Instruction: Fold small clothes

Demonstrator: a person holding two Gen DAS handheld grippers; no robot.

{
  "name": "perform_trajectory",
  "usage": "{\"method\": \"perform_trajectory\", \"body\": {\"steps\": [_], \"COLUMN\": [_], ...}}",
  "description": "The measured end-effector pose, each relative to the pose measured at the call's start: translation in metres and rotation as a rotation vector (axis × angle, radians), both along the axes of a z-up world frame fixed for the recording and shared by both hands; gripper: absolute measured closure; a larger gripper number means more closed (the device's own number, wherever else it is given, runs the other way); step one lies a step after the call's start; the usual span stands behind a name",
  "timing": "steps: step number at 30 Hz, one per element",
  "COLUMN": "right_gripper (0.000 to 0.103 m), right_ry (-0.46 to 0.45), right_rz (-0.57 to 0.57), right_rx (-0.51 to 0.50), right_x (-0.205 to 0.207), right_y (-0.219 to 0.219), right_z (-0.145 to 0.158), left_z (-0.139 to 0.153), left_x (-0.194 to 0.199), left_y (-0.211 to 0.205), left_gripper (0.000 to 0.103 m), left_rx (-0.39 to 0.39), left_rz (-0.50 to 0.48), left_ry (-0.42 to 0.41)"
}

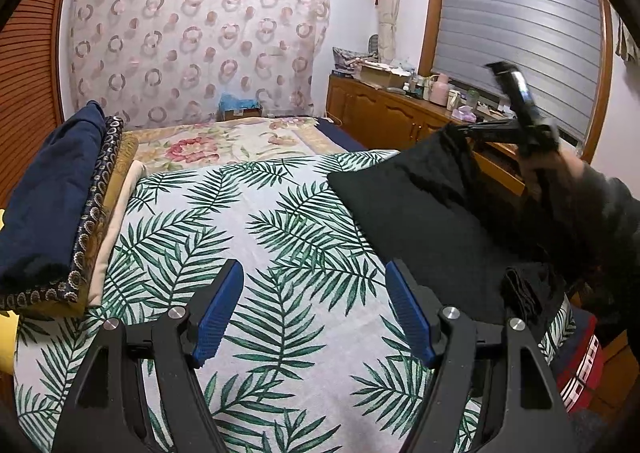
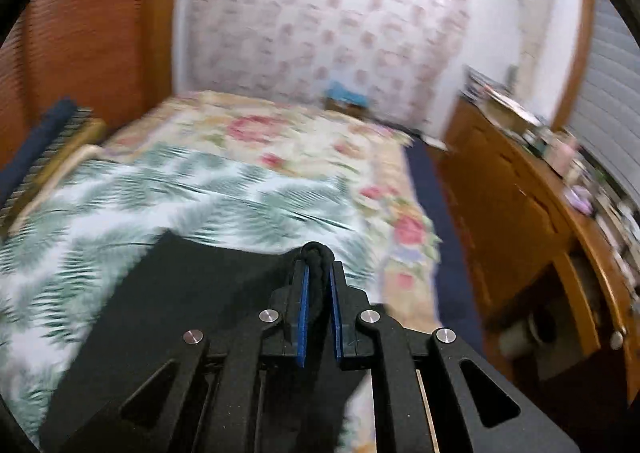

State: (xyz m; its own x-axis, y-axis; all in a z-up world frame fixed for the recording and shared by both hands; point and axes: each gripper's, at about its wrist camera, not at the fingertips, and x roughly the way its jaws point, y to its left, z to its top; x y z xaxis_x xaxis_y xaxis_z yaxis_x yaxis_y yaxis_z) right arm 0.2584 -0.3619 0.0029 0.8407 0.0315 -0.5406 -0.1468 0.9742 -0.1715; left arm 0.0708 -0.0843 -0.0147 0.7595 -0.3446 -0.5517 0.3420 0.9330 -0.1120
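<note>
While right gripper (image 2: 318, 273) pinches corner of black cloth (image 1: 416, 221) tight, best carry corner slow and low across to far left edge, keep cloth flat. Black cloth lies on leaf sheet (image 1: 224, 213), right side of bed, corner lifted. Left gripper (image 1: 314, 309) wide, nothing in it, near middle; could press near edge down. Count: one black cloth, two grippers, one pile of folded clothes (image 1: 60, 205) at left, four layers seen.

Both wrist views angled down along own fingers, close over leaf-print sheet (image 1: 248, 213); shared: black cloth (image 2: 180, 285), far curtain (image 1: 192, 37), cabinet (image 2: 512, 213).
</note>
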Motion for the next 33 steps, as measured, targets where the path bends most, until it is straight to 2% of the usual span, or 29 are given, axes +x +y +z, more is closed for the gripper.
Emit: {"method": "perform_trajectory", "body": {"steps": [2, 4, 6, 8, 12, 16, 21, 24, 27, 30, 33], "right_gripper": [0.093, 0.084, 0.064, 0.059, 0.058, 0.058, 0.058, 0.058, 0.058, 0.058, 0.058], "right_ry": [0.024, 0.04, 0.045, 0.046, 0.076, 0.08, 0.109, 0.142, 0.156, 0.161, 0.169], "right_rz": [-0.068, -0.136, -0.114, -0.067, 0.011, 0.067, 0.073, 0.101, 0.111, 0.124, 0.133], "right_rx": [0.004, -0.009, 0.004, 0.018, 0.074, 0.09, 0.138, 0.175, 0.183, 0.198, 0.202], "right_x": [0.013, 0.019, 0.015, 0.003, -0.044, -0.099, -0.161, -0.18, -0.188, -0.187, -0.202], "right_y": [-0.01, -0.014, -0.012, -0.005, -0.006, 0.003, -0.003, -0.005, -0.017, -0.018, -0.01], "right_z": [-0.01, -0.016, -0.017, -0.017, -0.026, -0.04, -0.067, -0.074, -0.07, -0.06, -0.057], "left_z": [-0.001, -0.002, -0.003, -0.003, -0.002, -0.007, -0.021, -0.026, -0.028, -0.03, -0.035], "left_x": [0.0, 0.0, -0.001, -0.001, -0.006, -0.012, -0.018, -0.023, -0.03, -0.034, -0.036], "left_y": [-0.003, -0.006, -0.01, -0.016, -0.029, -0.046, -0.069, -0.08, -0.088, -0.095, -0.101], "left_gripper": [0.029, 0.029, 0.029, 0.029, 0.029, 0.029, 0.029, 0.029, 0.029, 0.029, 0.029], "left_rx": [0.007, 0.012, 0.014, 0.018, 0.016, 0.02, 0.023, 0.032, 0.05, 0.052, 0.063], "left_rz": [-0.009, -0.015, -0.025, -0.036, -0.068, -0.116, -0.177, -0.201, -0.218, -0.234, -0.247], "left_ry": [0.005, 0.008, 0.012, 0.012, 0.008, 0.022, 0.071, 0.096, 0.1, 0.112, 0.129]}}
